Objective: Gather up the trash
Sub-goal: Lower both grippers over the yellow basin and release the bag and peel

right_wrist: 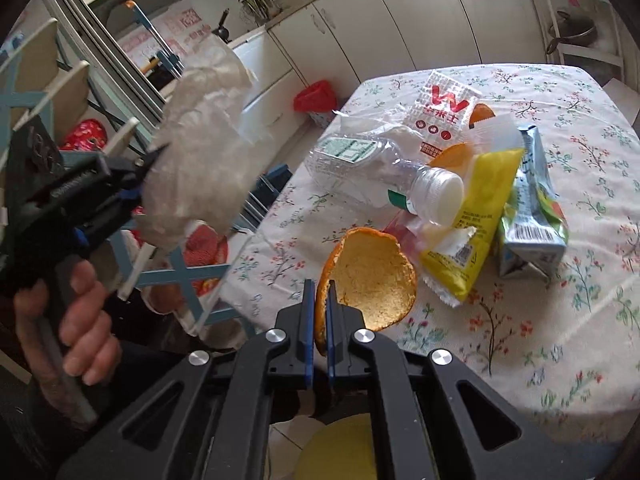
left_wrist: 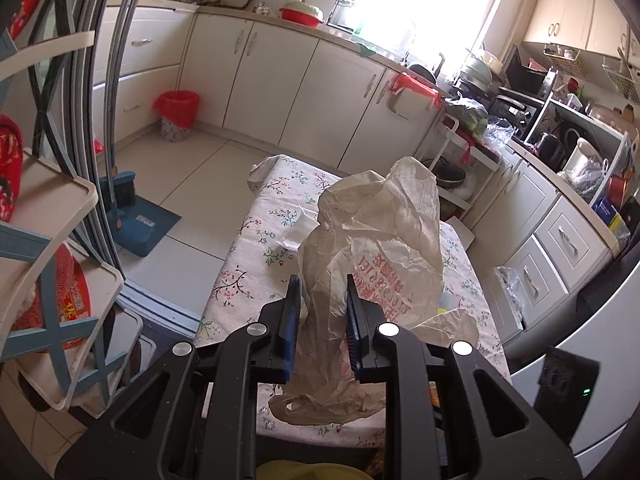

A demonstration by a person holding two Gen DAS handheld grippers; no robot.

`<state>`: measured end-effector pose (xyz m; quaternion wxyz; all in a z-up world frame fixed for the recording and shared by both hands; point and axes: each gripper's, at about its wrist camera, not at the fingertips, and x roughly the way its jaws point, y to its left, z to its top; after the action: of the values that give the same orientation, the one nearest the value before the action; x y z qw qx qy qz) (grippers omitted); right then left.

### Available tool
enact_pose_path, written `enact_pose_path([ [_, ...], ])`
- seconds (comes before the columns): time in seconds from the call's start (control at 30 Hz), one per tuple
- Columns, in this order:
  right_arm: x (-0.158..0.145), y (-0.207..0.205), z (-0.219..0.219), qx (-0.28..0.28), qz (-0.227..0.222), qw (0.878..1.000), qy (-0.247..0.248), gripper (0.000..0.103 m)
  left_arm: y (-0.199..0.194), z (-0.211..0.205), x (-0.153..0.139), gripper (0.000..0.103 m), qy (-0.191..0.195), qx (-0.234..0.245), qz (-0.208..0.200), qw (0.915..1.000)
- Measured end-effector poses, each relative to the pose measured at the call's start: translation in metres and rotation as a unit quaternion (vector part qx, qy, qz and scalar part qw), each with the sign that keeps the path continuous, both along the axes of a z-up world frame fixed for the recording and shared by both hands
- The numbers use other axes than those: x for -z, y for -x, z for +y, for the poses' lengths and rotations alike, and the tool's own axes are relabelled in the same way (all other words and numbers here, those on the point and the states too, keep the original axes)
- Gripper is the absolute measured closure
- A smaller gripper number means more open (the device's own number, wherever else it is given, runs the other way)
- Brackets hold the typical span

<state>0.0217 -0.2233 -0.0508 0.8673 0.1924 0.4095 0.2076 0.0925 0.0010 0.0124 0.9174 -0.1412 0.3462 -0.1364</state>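
Trash: orange peel point(right_wrist: 372, 280) clamped in the right gripper point(right_wrist: 319, 304) jaws, plastic bag point(left_wrist: 372, 248) gripped by the left gripper point(left_wrist: 322, 304); bottle point(right_wrist: 380, 168), wrappers and carton point(right_wrist: 532, 216) remain on the worktop point(right_wrist: 540, 340).

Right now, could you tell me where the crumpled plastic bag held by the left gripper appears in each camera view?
Left wrist view: the plastic bag stands centre frame, pinched in the left gripper.
Right wrist view: the same bag is upper left, in the left gripper.
Shared landmark: the red-lined bin by the cabinets.
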Motion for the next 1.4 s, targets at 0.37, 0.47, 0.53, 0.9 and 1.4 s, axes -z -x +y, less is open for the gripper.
enact_pose_path([
  [0.37,0.009,0.089,-0.002,-0.008,0.025,0.998,-0.053,0.098,0.067,-0.009,0.01,0.084,-0.044,0.017,0.009,0.9988],
  [0.47,0.017,0.11,-0.002,-0.008,0.047,0.997,-0.066,0.097,0.087,-0.013,0.019,0.084,-0.055,0.026,0.021,0.9979],
  [0.53,0.026,0.12,0.0,-0.007,0.065,0.995,-0.072,0.097,0.102,-0.017,0.026,0.084,-0.066,0.034,0.033,0.9967],
  [0.9,0.061,0.145,0.008,0.006,0.157,0.985,-0.075,0.097,0.154,-0.022,0.064,0.084,-0.102,0.057,0.096,0.9886],
  [1.4,0.104,0.157,0.001,0.035,0.234,0.969,-0.072,0.097,0.186,-0.049,0.107,0.084,-0.19,0.08,0.148,0.9672],
])
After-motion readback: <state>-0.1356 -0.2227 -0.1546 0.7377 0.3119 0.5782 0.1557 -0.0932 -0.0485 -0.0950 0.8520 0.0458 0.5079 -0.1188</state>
